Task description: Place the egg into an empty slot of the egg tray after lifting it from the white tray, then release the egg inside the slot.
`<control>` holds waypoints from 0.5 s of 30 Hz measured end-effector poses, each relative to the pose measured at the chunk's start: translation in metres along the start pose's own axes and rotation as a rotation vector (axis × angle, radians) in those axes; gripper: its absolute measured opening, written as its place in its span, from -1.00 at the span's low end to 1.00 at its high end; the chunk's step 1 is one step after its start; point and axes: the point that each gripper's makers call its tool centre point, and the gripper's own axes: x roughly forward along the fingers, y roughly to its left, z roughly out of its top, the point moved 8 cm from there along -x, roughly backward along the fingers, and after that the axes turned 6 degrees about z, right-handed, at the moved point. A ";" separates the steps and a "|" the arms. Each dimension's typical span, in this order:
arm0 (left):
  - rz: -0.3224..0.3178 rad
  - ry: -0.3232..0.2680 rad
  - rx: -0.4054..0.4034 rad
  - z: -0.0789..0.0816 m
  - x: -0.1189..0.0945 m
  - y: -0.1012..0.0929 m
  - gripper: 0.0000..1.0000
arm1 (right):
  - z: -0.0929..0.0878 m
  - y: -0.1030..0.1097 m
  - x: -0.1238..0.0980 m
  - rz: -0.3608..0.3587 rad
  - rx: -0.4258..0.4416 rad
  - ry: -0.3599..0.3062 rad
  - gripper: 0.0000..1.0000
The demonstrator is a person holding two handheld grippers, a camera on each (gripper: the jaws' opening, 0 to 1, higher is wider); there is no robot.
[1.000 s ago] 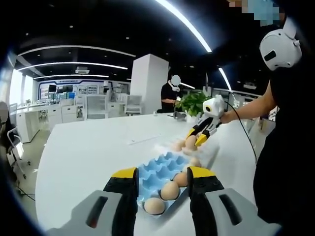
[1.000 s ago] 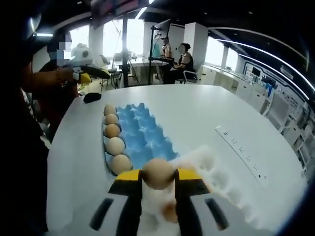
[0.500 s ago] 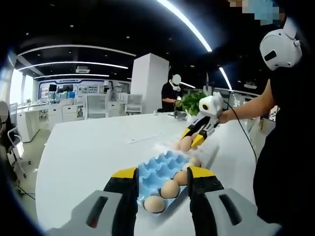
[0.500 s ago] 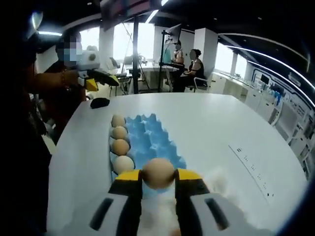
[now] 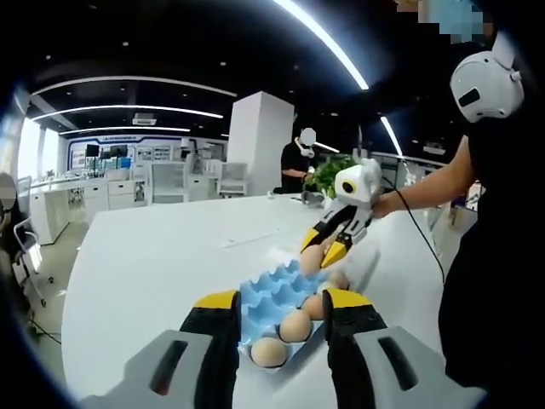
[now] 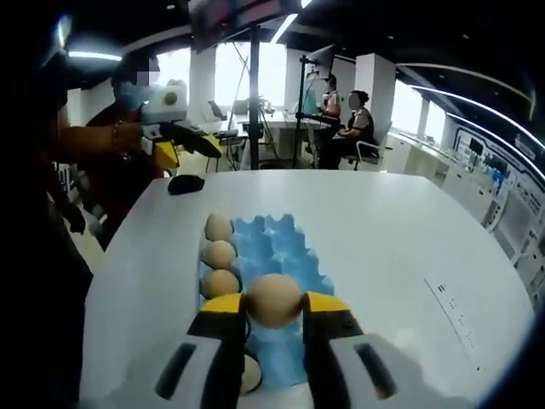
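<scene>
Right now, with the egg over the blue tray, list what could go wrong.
1. The egg sits only between the right gripper fingers' tips; it could slip or crack.
2. One edge row of the egg tray already holds eggs; lowering there risks a collision.
3. The fingers hide the slots beneath, so aiming is uncertain.

The egg tray (image 6: 281, 256) lies on the table (image 6: 409, 247), with a row of eggs (image 6: 220, 254) in the slots along its left edge in the right gripper view. The right gripper (image 6: 274, 313) holds an egg (image 6: 273, 300) between its jaws above the tray's near end. Beyond the tray's far end the left gripper (image 6: 200, 145) hangs above the table, with a small mouse-like object (image 6: 186, 183) on the tabletop below it.
</scene>
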 end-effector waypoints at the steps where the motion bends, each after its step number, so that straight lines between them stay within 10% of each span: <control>1: 0.000 0.000 0.001 0.000 0.000 0.000 -0.23 | 0.001 0.000 0.003 0.003 0.000 -0.003 -0.51; 15: 0.002 -0.001 0.000 -0.001 0.001 0.004 -0.24 | 0.026 0.002 0.045 0.057 -0.024 -0.042 -0.50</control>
